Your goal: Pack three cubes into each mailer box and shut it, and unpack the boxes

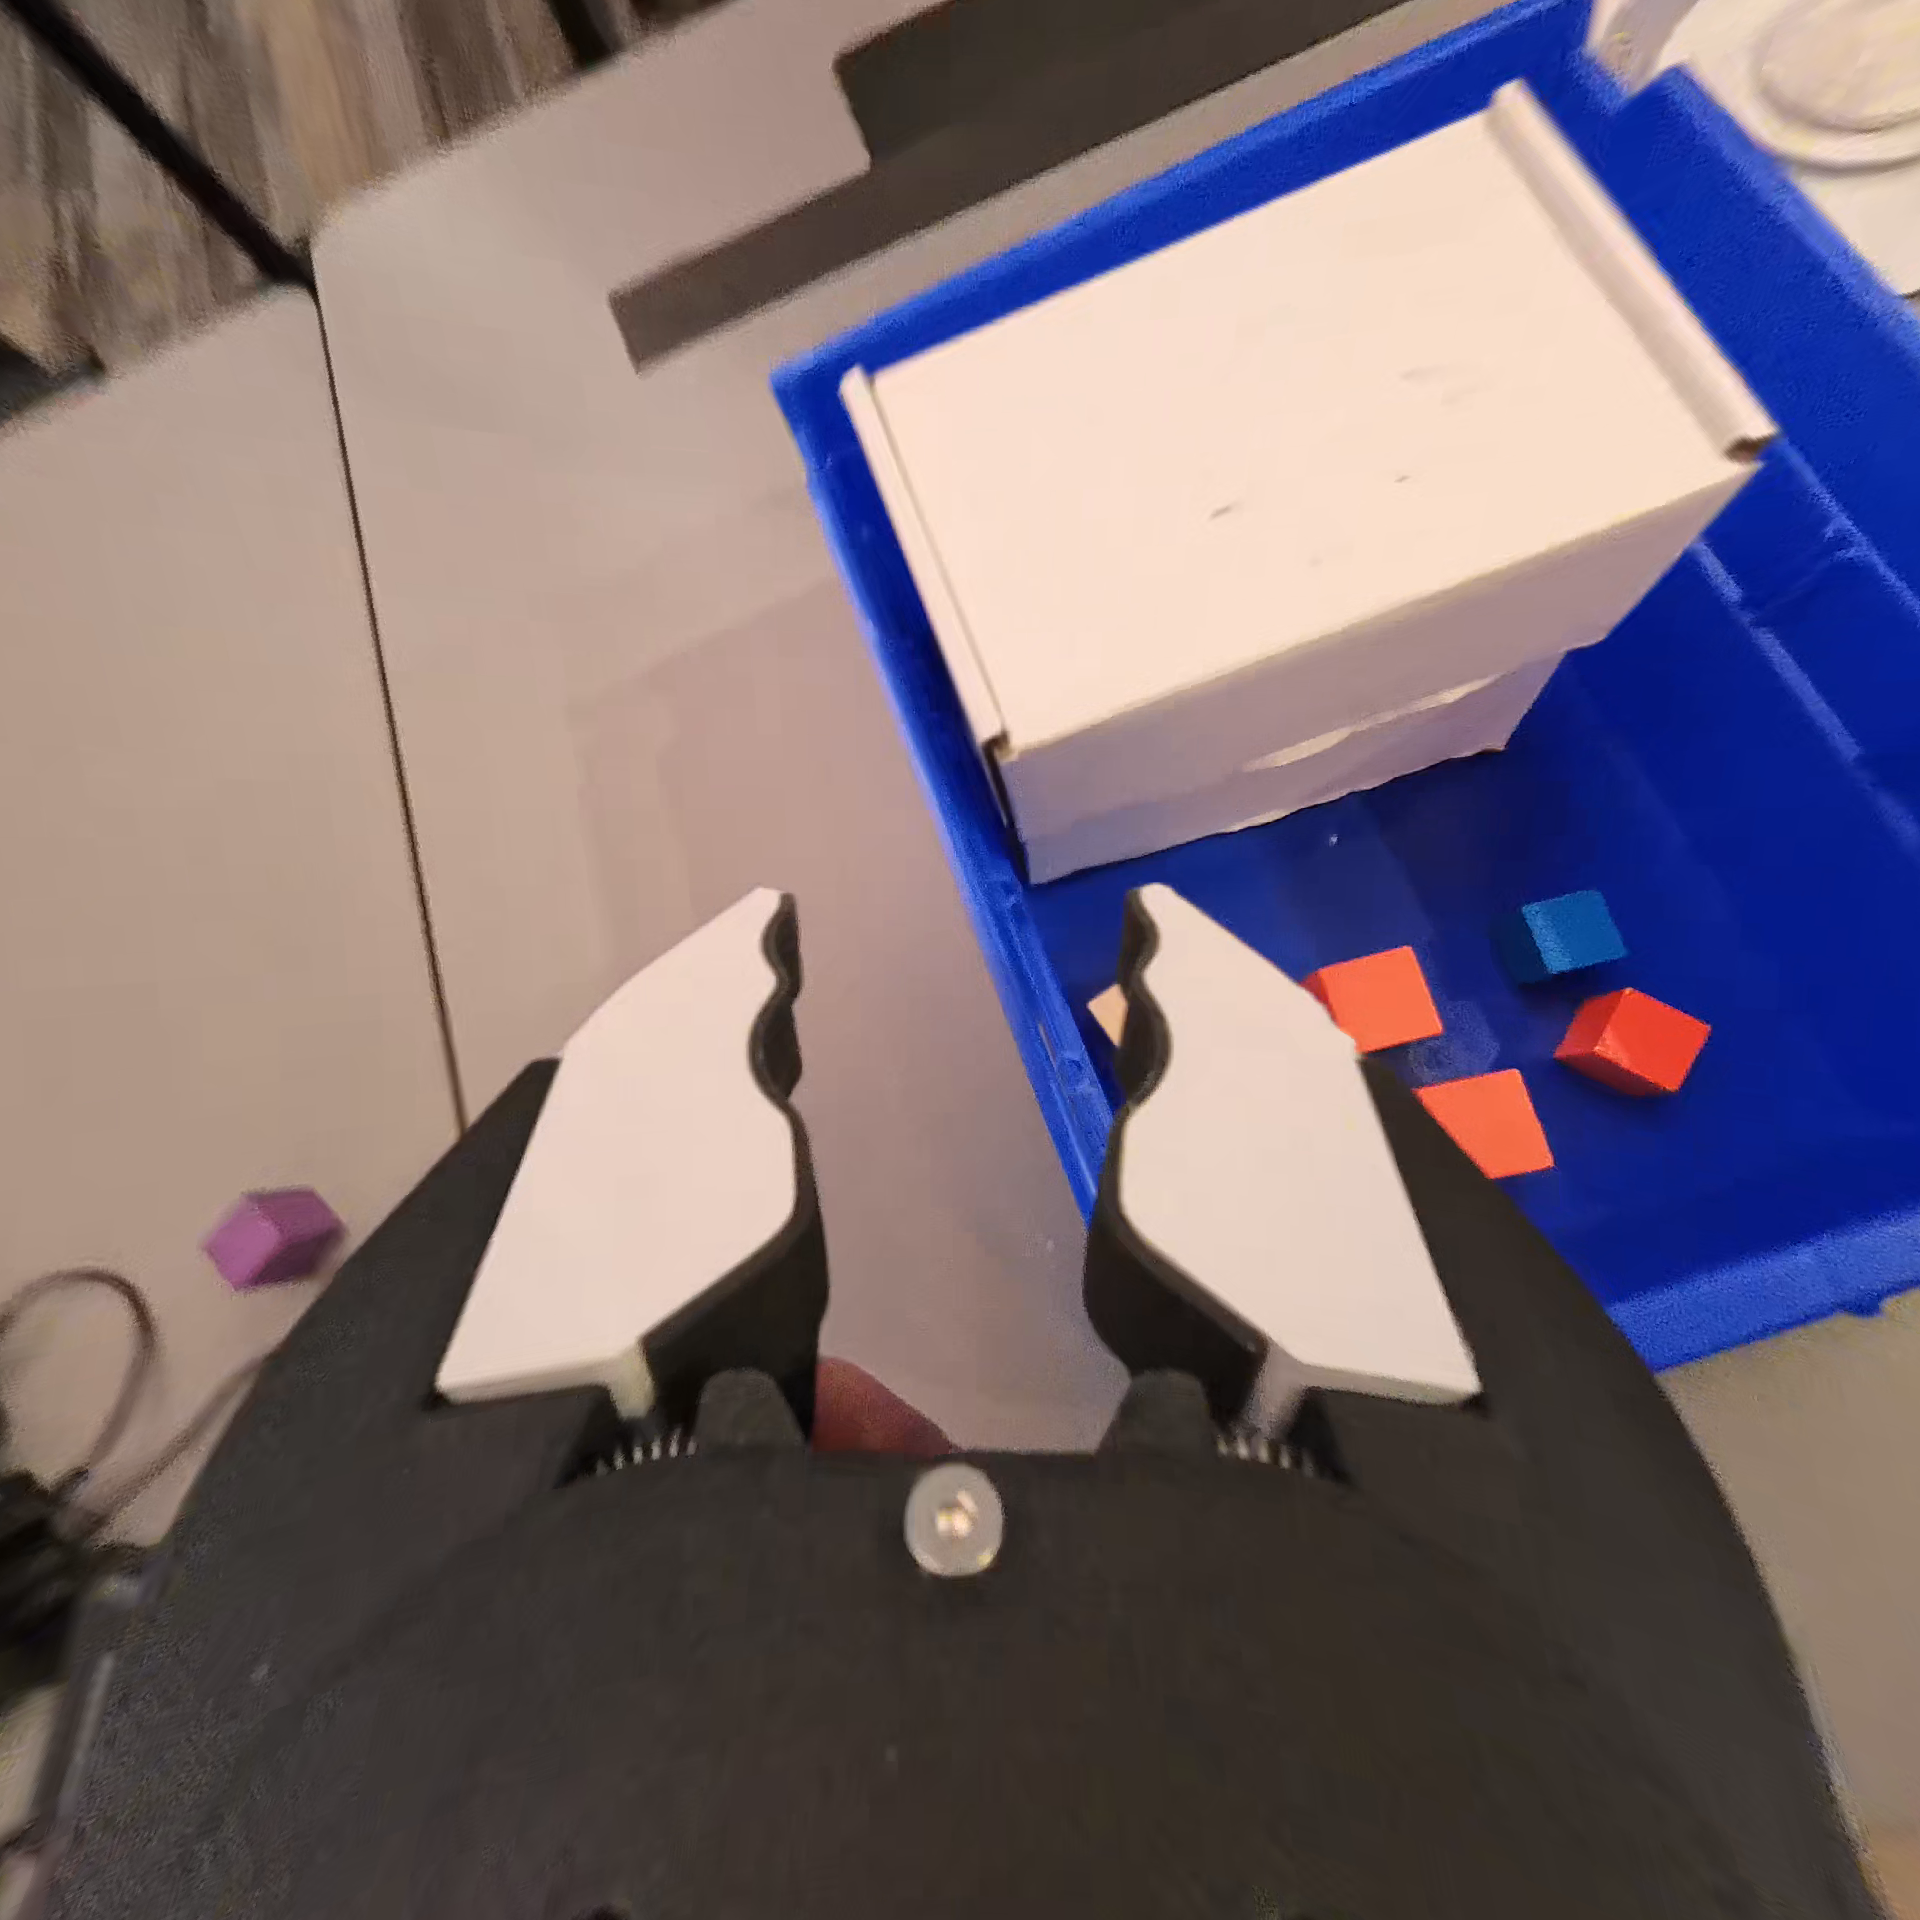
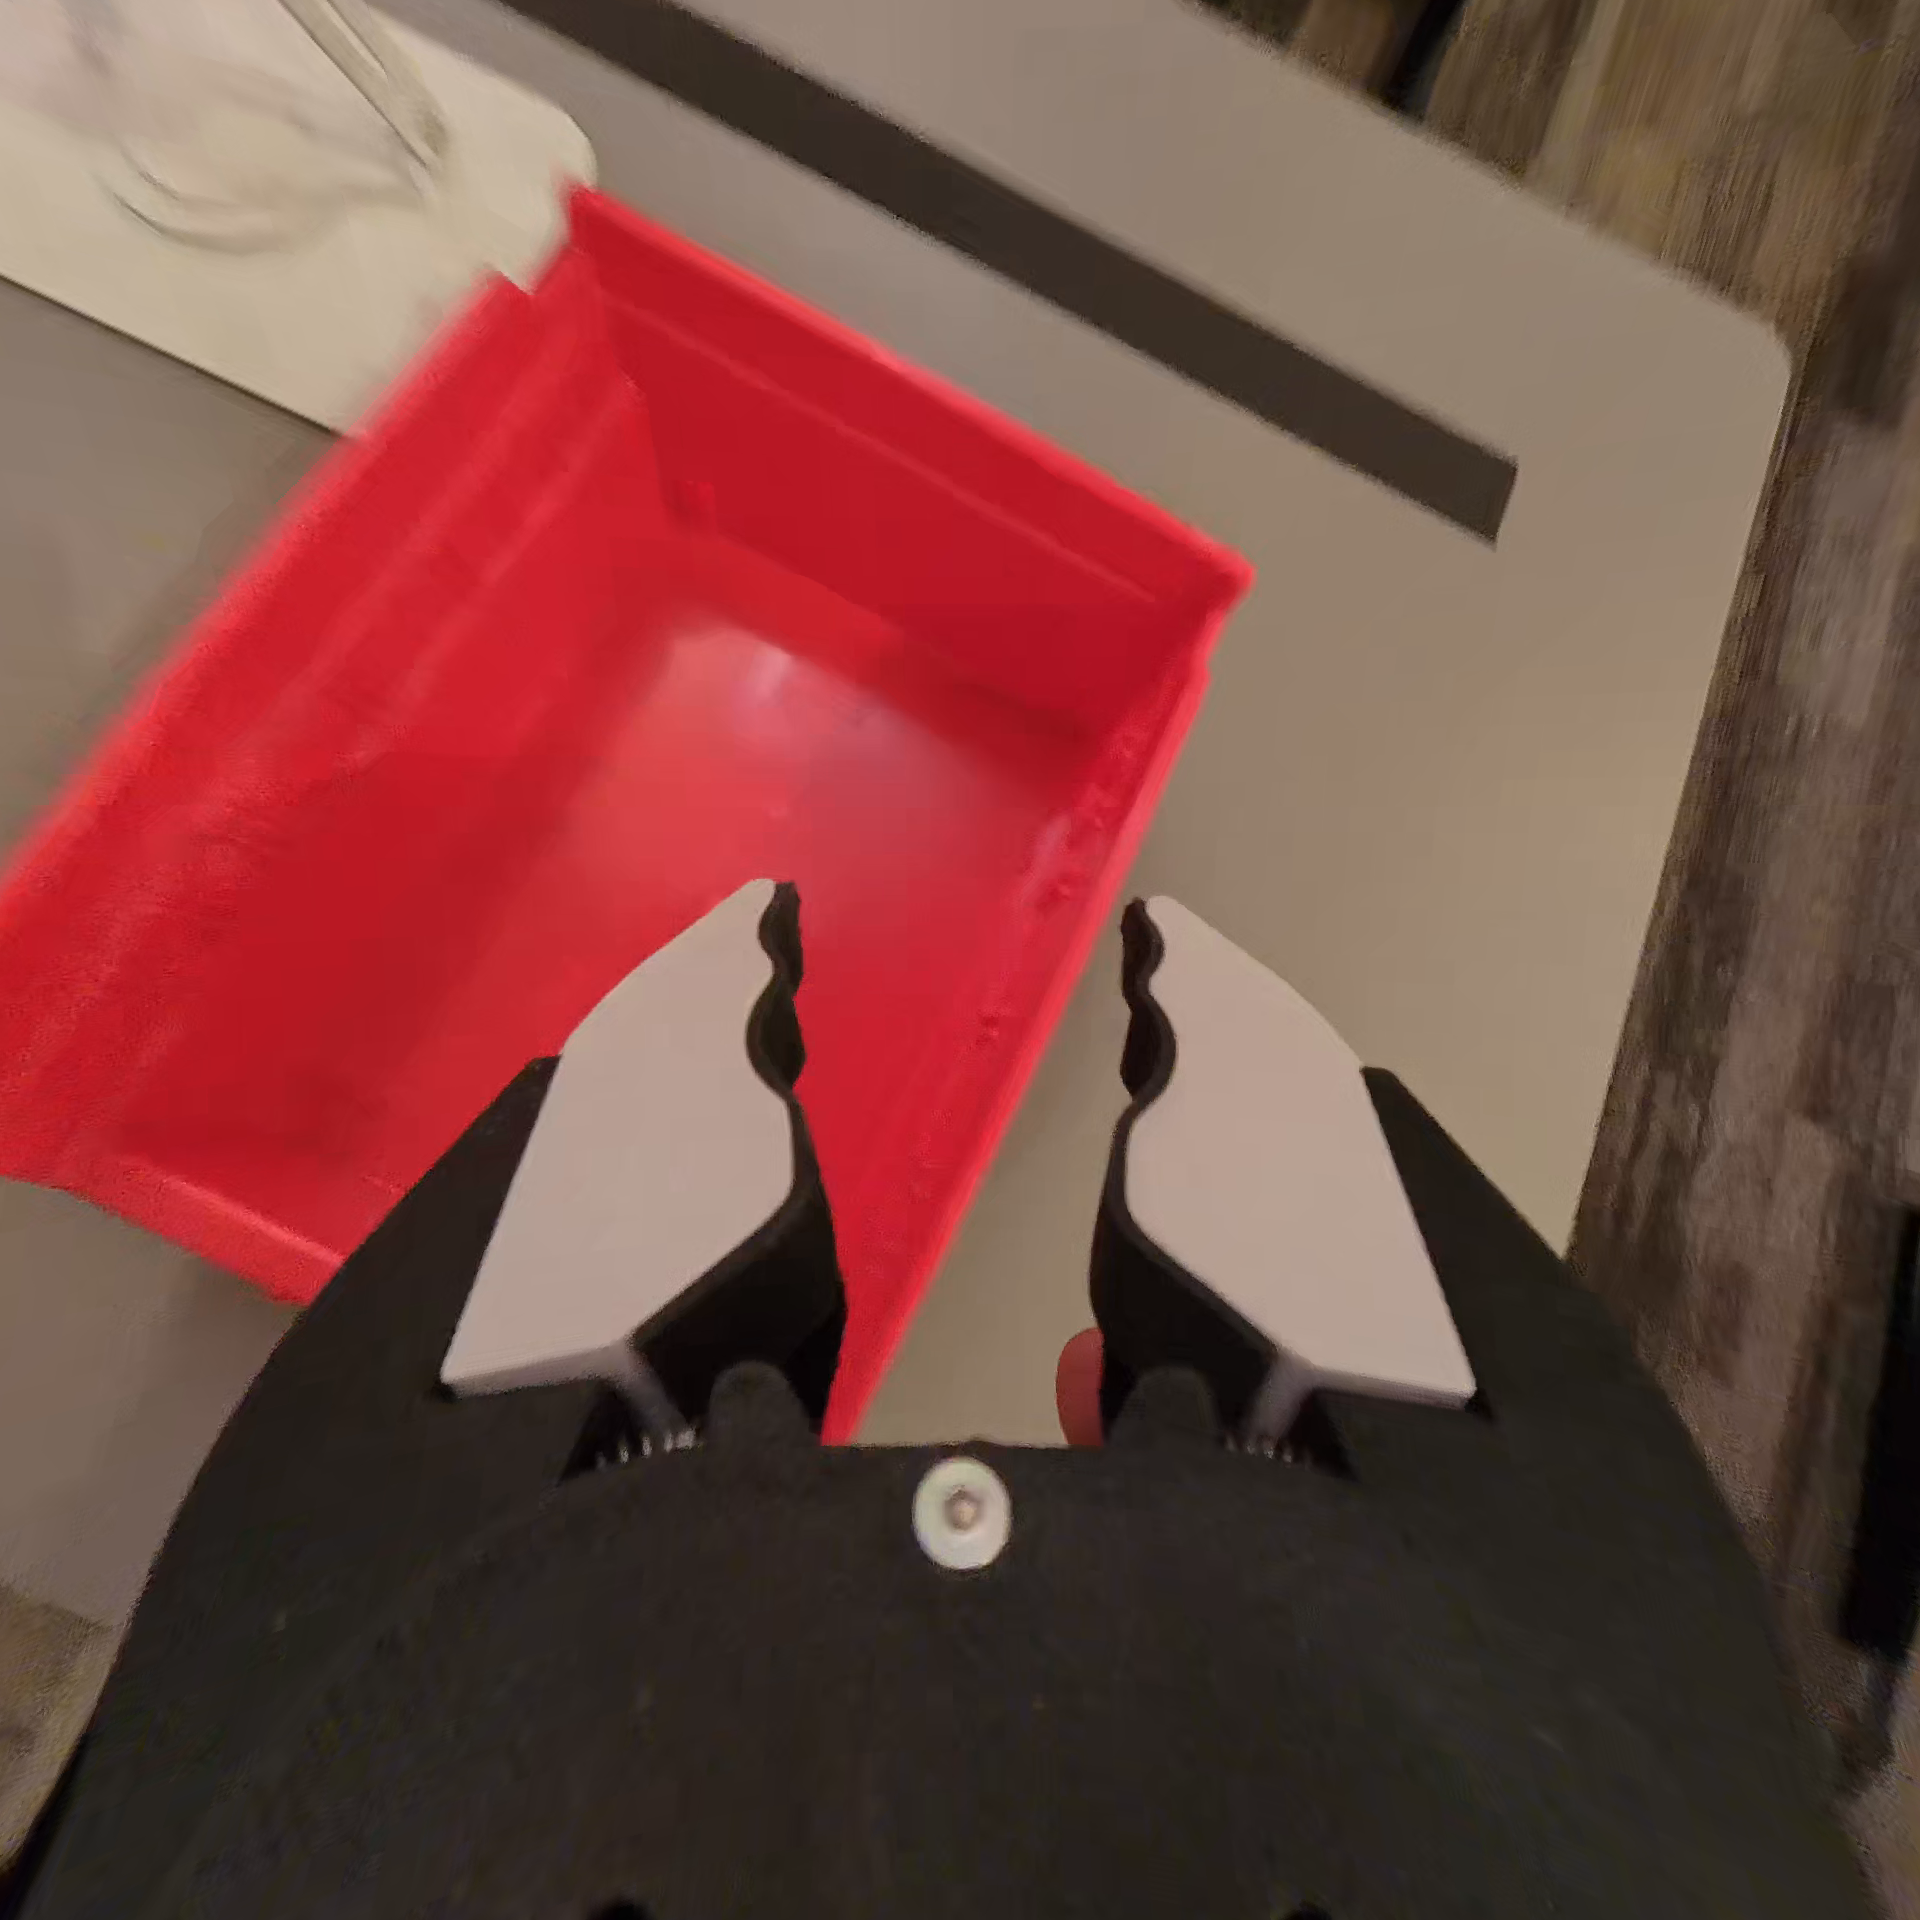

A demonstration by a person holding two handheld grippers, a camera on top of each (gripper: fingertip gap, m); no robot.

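In the left wrist view a shut white mailer box (image 1: 1288,447) sits stacked on another white box (image 1: 1299,769) inside a blue bin (image 1: 1766,1278). On the bin floor lie two orange cubes (image 1: 1374,997) (image 1: 1488,1124), a red cube (image 1: 1631,1041), a blue cube (image 1: 1564,935) and a pale cube (image 1: 1108,1013) partly hidden by my finger. A purple cube (image 1: 272,1236) lies on the grey table at the left. My left gripper (image 1: 961,914) is open and empty over the bin's left wall. My right gripper (image 2: 961,909) is open and empty above a red bin (image 2: 312,790) with nothing in it.
A grey table (image 1: 582,644) bears both bins, with a dark strip (image 2: 1143,301) across it. A white tray (image 2: 229,239) stands behind the red bin. A cable (image 1: 94,1340) lies at the left edge. The floor (image 2: 1766,727) shows past the table's right edge. The tips of one gripper are about 75 cm away from the tips of the other. To reach the blue cube (image 1: 1564,935) in a straight line is about 15 cm for my left fingers, about 60 cm for my right.
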